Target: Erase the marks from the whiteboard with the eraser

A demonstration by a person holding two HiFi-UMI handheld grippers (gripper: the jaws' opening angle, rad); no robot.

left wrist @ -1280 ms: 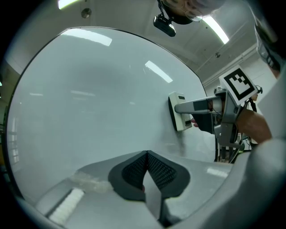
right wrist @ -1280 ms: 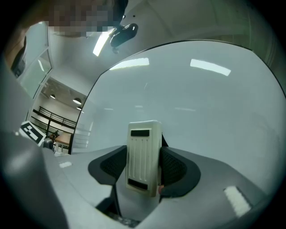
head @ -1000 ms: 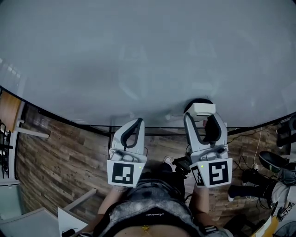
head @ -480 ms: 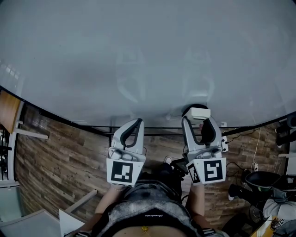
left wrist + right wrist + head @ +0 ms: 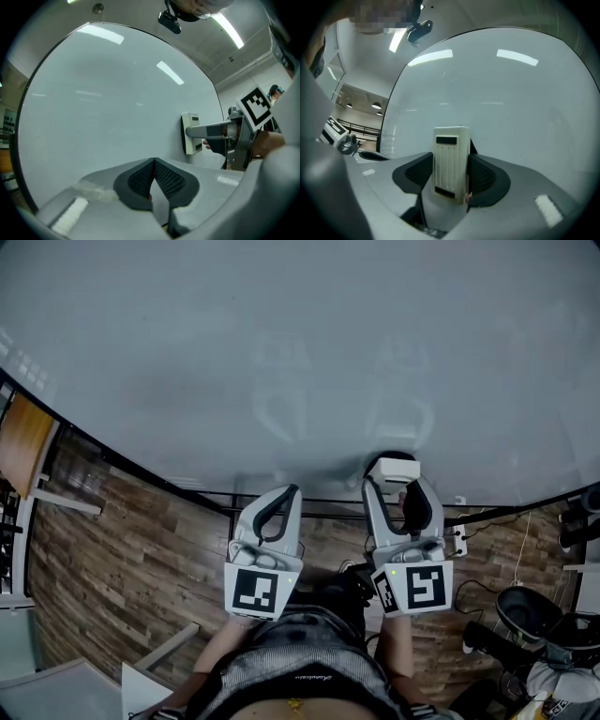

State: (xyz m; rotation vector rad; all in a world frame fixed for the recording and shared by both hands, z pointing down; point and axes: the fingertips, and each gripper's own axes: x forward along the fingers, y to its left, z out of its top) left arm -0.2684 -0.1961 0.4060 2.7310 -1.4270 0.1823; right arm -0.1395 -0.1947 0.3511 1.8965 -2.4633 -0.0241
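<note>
The whiteboard (image 5: 300,343) fills the upper part of the head view and I see no marks on it. A white eraser (image 5: 450,164) with a ribbed back is clamped between the jaws of my right gripper (image 5: 395,476), which is shut on it and holds it against the board near its lower edge. In the left gripper view the eraser (image 5: 190,133) lies flat on the board (image 5: 108,108). My left gripper (image 5: 279,503) is shut with nothing in it, its pads (image 5: 140,176) meeting, just off the board's lower edge and left of the right one.
Below the board runs a dark frame rail (image 5: 328,500) above a wood-plank floor (image 5: 112,549). An orange chair (image 5: 23,442) stands at far left. Cables and dark gear (image 5: 534,615) lie on the floor at right. The person's torso (image 5: 295,671) is at the bottom.
The right gripper with the eraser has slid left along the board's lower edge. The left gripper has shifted slightly right. The view has tilted a little.
</note>
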